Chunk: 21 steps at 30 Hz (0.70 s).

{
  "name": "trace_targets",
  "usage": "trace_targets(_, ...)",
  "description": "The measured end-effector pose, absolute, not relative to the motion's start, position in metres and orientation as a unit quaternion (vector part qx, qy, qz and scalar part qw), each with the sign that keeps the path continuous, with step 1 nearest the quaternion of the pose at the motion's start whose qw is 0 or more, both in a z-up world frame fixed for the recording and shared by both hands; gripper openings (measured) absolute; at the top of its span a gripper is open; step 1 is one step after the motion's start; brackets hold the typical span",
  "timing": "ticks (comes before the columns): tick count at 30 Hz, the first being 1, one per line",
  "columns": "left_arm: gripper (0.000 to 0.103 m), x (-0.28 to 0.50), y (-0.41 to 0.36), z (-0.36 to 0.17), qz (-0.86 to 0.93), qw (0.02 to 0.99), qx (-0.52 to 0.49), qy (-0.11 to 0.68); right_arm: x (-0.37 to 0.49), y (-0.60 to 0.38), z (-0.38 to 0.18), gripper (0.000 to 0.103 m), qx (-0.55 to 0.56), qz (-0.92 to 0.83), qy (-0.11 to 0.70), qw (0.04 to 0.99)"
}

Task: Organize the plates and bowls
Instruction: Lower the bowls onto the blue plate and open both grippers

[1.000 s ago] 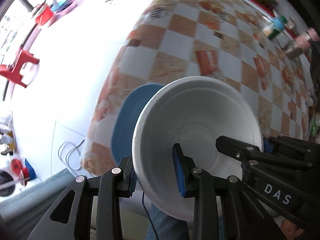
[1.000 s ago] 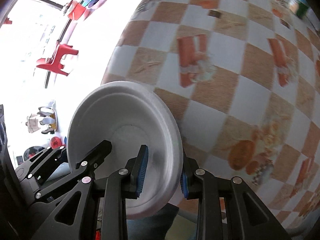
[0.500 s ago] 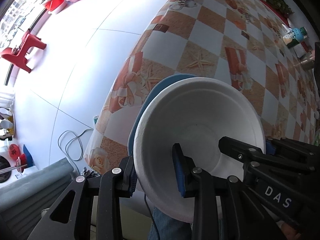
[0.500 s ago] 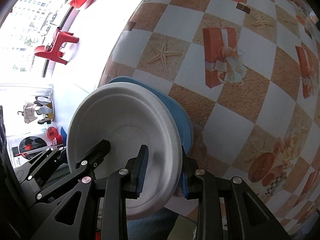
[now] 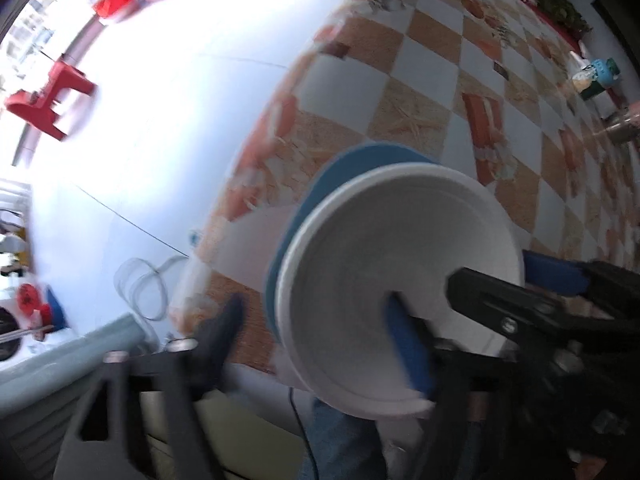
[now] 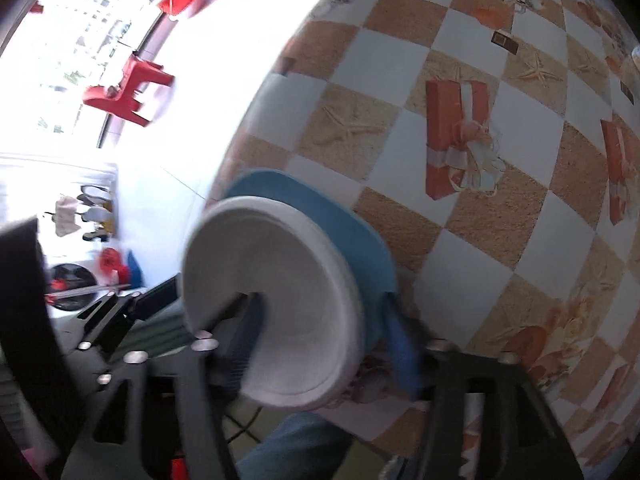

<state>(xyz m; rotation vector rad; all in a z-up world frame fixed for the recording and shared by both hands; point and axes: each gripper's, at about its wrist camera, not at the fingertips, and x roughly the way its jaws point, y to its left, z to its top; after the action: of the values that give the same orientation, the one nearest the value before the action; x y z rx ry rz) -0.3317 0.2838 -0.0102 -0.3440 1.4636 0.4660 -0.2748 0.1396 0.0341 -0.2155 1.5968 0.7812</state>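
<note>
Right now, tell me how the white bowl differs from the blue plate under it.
The white bowl is deep with tall walls; the blue plate looks flat and shallow. The white bowl sits on top, the blue plate lies beneath it on the checkered tablecloth, only its far edge showing. The white bowl's rim sits between both grippers' opened fingers; the blue plate does not. Both are round.

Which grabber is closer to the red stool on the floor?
Left. The left gripper straddles the white bowl's rim on the red stool's side; the right gripper straddles the far rim. Both jaws have just been opening.
</note>
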Motion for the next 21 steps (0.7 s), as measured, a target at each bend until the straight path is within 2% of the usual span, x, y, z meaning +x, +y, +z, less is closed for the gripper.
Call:
trace_targets(4,0.082,-0.332,0.281,-0.002,0.211,0.717,-0.148,0.648,-0.276,0.137,0.046,0.073,-0.098,0.342,0.683,0.638)
trace_targets(7,0.091,-0.333,0.282,0.0,0.215,0.715,-0.153,0.647,-0.274,0.133,0.052,0.074,-0.093,0.34,0.678,0.645)
trace_targets(8,0.097,-0.332,0.284,0.0,0.221,0.712,-0.151,0.649,-0.273,0.131,0.054,0.083,-0.092,0.339,0.676,0.648)
trace_targets(9,0.101,-0.332,0.284,-0.001,0.225,0.709,-0.149,0.651,-0.272,0.129,0.053,0.1,-0.092,0.338,0.674,0.65)
trace_targets(10,0.103,-0.331,0.285,-0.002,0.234,0.703,-0.142,0.656,-0.272,0.126,0.055,0.103,-0.092,0.337,0.668,0.657)
trace_targets(14,0.103,-0.335,0.288,-0.004,0.236,0.699,-0.141,0.66,-0.27,0.121,0.06,0.103,-0.122,0.33,0.646,0.677)
trace_targets(21,0.103,-0.334,0.277,0.009,0.231,0.711,-0.123,0.653,-0.267,0.113,0.059,0.103,-0.126,0.324,0.654,0.671)
